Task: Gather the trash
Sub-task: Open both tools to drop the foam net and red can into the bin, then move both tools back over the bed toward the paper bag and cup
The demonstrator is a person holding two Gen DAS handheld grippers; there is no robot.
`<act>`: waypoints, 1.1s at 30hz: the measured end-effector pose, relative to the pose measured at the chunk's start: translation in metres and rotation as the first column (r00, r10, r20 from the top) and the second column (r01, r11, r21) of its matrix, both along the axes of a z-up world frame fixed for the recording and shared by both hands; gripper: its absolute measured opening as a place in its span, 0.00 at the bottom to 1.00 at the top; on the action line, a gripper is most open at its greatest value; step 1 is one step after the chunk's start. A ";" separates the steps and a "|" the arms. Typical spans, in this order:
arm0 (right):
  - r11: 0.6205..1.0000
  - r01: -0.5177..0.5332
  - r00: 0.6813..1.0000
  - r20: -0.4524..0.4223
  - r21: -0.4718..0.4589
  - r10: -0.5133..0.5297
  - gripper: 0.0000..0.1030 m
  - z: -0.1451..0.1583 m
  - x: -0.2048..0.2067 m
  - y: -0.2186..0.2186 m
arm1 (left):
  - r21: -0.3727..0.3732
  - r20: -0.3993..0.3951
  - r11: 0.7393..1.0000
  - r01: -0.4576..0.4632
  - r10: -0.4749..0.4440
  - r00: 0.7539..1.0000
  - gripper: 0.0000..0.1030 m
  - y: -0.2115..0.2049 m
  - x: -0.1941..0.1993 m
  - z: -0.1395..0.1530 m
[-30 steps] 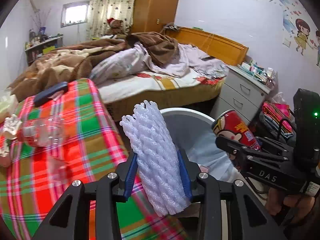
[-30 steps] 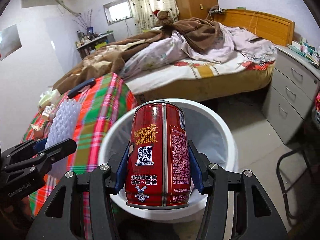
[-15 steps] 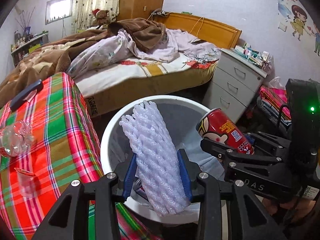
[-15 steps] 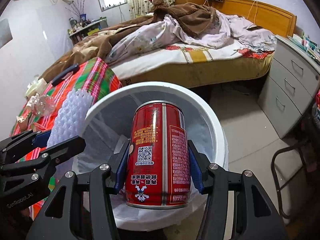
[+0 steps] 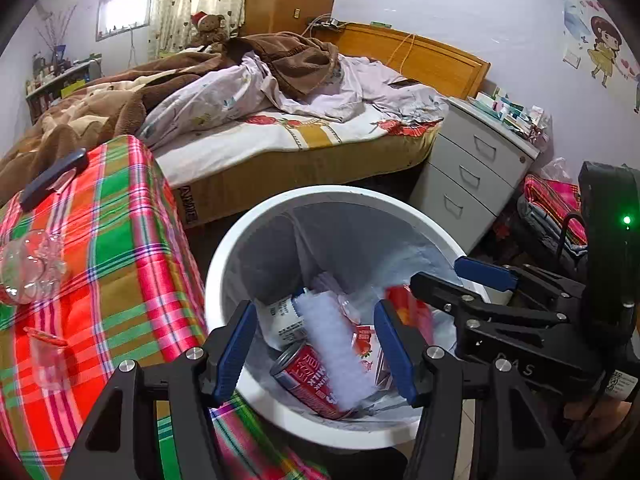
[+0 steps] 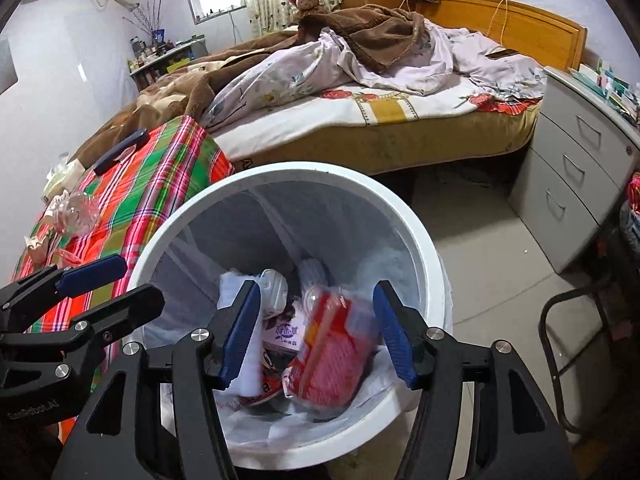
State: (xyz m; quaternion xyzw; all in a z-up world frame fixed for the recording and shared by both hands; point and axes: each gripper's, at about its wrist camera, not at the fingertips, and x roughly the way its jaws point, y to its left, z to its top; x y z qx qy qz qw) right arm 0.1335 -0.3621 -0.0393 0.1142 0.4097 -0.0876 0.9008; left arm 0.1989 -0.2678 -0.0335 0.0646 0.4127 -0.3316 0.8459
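Both your tongs have just been opening over the white bin [image 5: 224, 264]: left gripper [image 5: 316, 346] spread, foam sleeve [image 5: 336, 344] loose inside the bin; right gripper [image 6: 316, 330] spread, blurred red can [image 6: 332, 352] dropping free inside.

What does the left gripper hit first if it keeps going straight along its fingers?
Probably the white foam net sleeve dropping into the white bin, just off the left gripper; below it, a red can. Depth is unclear.
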 end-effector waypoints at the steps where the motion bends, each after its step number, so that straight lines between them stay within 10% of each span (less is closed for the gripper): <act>1: 1.000 0.000 1.000 0.003 0.000 0.000 0.59 0.001 -0.001 0.001 | -0.001 0.004 1.000 -0.002 0.002 1.000 0.59 0.002 -0.001 0.001; 33: 0.985 -0.173 0.973 0.157 0.012 0.169 0.59 0.035 0.013 0.104 | -0.058 0.098 0.947 -0.315 0.320 0.942 0.59 0.173 -0.011 0.038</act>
